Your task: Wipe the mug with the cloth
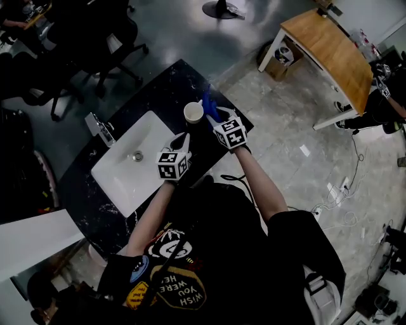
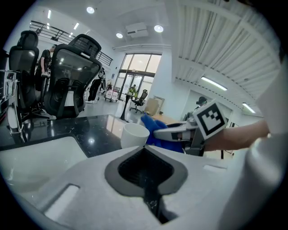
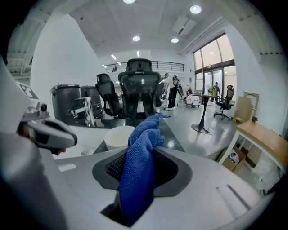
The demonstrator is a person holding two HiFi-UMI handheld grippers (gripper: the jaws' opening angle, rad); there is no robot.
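Head view dim, soft; gripper views bright under ceiling spots [image 3: 195, 9], fisheye-warped edges, near jaws perhaps slightly blurred.

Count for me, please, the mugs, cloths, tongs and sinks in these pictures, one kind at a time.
mug: 1
cloth: 1
tongs: 2 (left tongs, right tongs)
sink: 1
Total: 5
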